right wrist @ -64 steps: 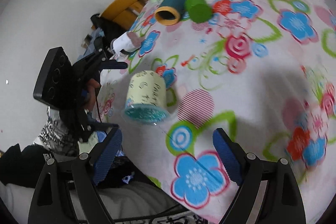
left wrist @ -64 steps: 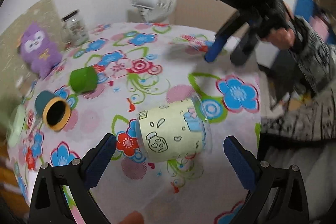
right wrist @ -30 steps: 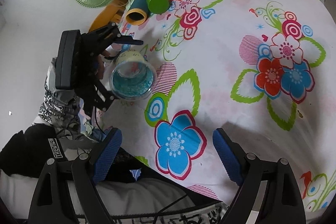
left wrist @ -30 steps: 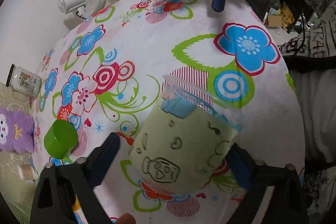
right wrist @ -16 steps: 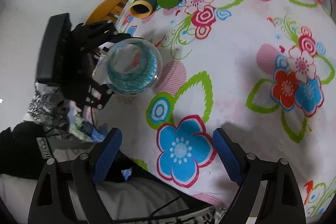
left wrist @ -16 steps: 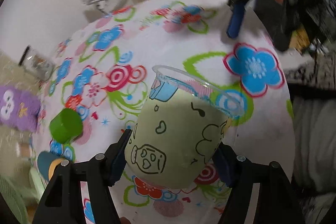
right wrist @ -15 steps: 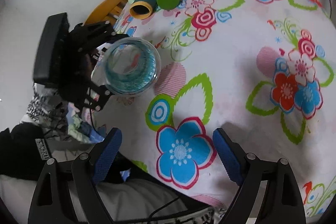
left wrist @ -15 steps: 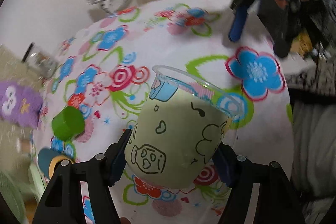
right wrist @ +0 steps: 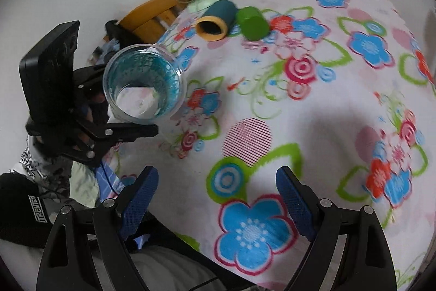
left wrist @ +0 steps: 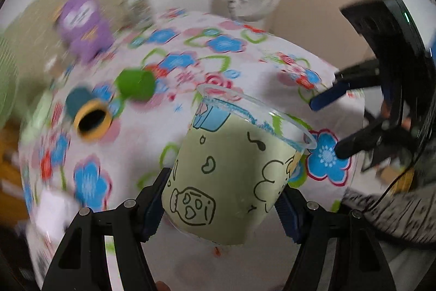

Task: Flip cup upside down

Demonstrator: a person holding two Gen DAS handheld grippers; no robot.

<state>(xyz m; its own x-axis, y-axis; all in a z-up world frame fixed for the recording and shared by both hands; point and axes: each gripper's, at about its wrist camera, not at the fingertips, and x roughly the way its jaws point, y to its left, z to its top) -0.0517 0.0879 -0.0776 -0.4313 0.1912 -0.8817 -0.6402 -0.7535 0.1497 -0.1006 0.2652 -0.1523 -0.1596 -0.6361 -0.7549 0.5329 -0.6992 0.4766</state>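
The left claw [left wrist: 222,205] is clamped on the cup [left wrist: 234,173], its two blue pads pressed against the lower wall on either side. The cup is a clear plastic one with a pale green doodled sleeve, and it hangs in the air above the table [left wrist: 245,67], touching nothing but the pads. In the left wrist view its rim points up and away from the claw, tilted; in the right wrist view the open mouth [right wrist: 144,85] faces that camera, so the cup is neither upright nor inverted.

As I judge it, the grasp and the lift are done and the turn is partway. What is left is to rotate the wrist until the rim faces down, lower the cup onto the flowered cloth, and release.

The right claw [right wrist: 216,198] holds nothing, its fingers spread wide, hovering over the table near edge, well apart from the cup.

Beyond the left claw, on the table's far part, lie a green cup [left wrist: 135,85] and a teal tube with a yellow rim [left wrist: 88,116], both on their sides and well clear of the held cup.
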